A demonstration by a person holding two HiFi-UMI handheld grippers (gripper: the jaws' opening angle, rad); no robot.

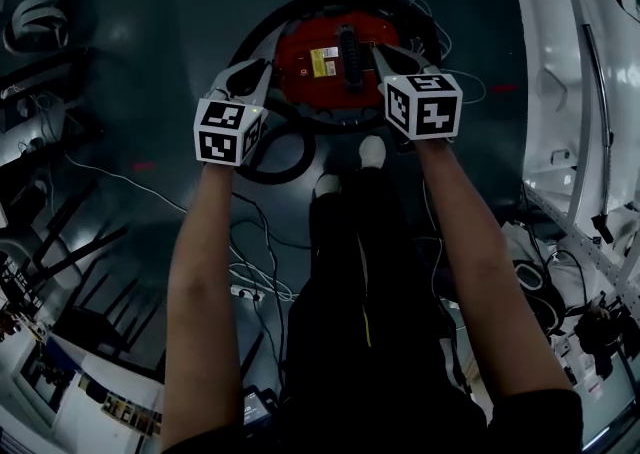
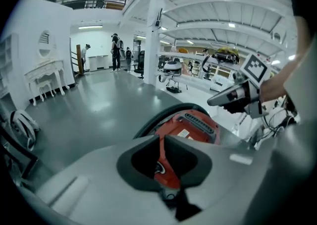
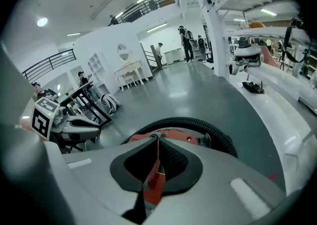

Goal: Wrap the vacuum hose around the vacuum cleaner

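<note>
The red vacuum cleaner [image 1: 335,67] stands on the dark floor below me, with its black ribbed hose [image 1: 262,30] curled round the body and a loose loop [image 1: 290,162] at its near left. My left gripper [image 1: 262,66] hovers over the vacuum's left edge, jaws shut with nothing between them. My right gripper [image 1: 382,50] hangs over the right edge, also shut and empty. In the left gripper view the vacuum cleaner [image 2: 195,125] and hose [image 2: 168,112] lie just beyond the closed tips. The right gripper view shows the hose [image 3: 198,125] arching behind the red body [image 3: 143,137].
The person's white shoes [image 1: 372,150] stand just short of the vacuum. Thin cables [image 1: 255,272] and a power strip [image 1: 245,292] trail across the floor at left. A white structure [image 1: 580,92] runs along the right. Chairs and gear [image 1: 40,92] crowd the left.
</note>
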